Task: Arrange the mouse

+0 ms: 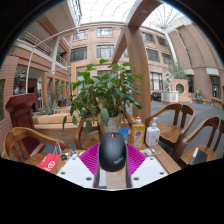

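Note:
A dark grey computer mouse [112,151] with a small logo sits between my two fingers, its sides against the pink pads [92,157]. My gripper [112,160] is shut on the mouse and holds it raised, well above the wooden table [60,150] beyond. The mouse hides what lies straight ahead of the fingertips.
A leafy potted plant [105,92] stands just beyond the mouse. Two bottles [138,132] and a clear one [153,134] stand to its right. Wooden chairs [175,122] ring the table. A red round thing [50,162] lies at the left. Behind rises a brick atrium.

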